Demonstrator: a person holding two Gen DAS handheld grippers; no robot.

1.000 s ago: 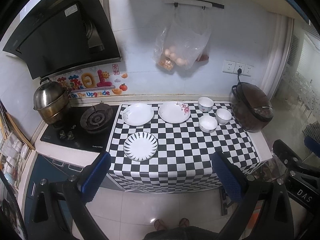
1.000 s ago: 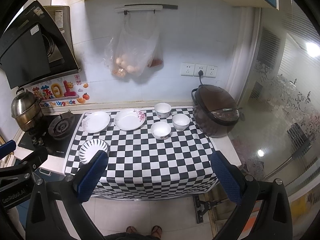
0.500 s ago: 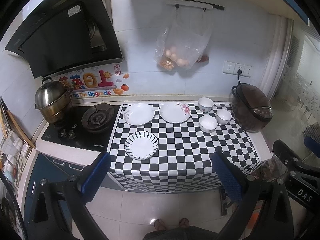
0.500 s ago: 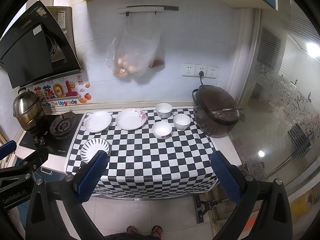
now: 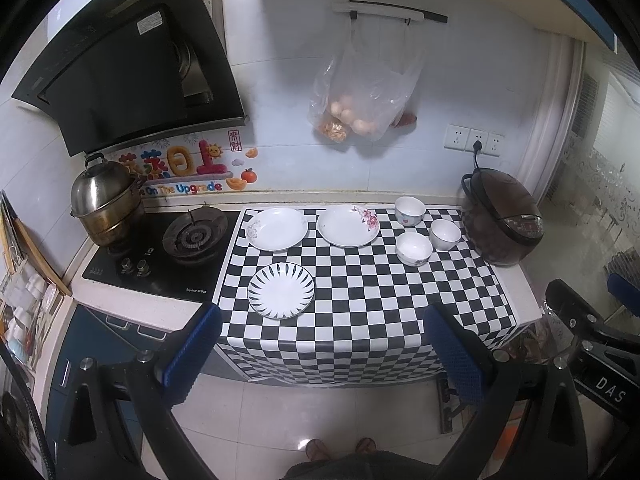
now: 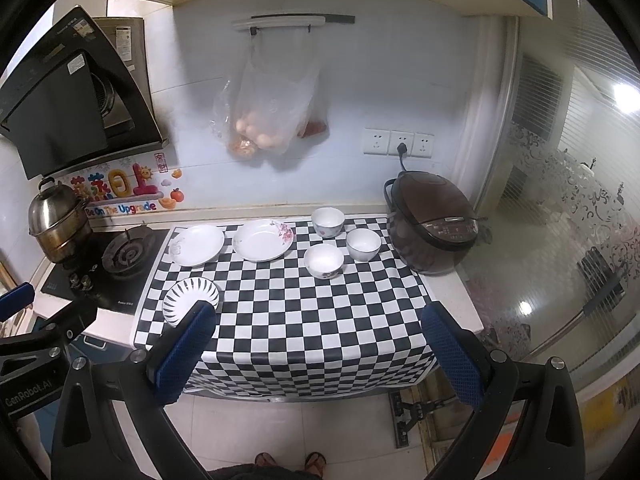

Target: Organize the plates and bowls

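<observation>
Three round glossy ceramic plates (image 5: 281, 289) and three small white bowls (image 5: 413, 248) sit upright on the black-and-white checkered cloth (image 5: 360, 304), bowls clustered near the brown rice cooker (image 5: 500, 220). Both my left gripper (image 5: 320, 348) and right gripper (image 6: 316, 344) hang released, well back.

Counted on the checkered cloth (image 5: 360, 292): 3 plates – striped-rim plate (image 5: 281, 290), plain white plate (image 5: 277, 228), flowered plate (image 5: 348, 226). 3 bowls – back bowl (image 5: 410, 211), right bowl (image 5: 445, 234), front bowl (image 5: 414, 248).

Elsewhere: 1 rice cooker (image 5: 502, 220), 1 steel pot (image 5: 106, 204), 1 bare gas burner (image 5: 195, 235), 1 range hood (image 5: 128, 68), 3 wall sockets (image 5: 474, 140) w/ 1 plug in. 1 clear bag (image 5: 366, 88) hung on 1 rail (image 5: 396, 12). 2 grippers, left gripper (image 5: 320, 350) & right gripper (image 6: 316, 344), 2 blue-padded fingers each.
</observation>
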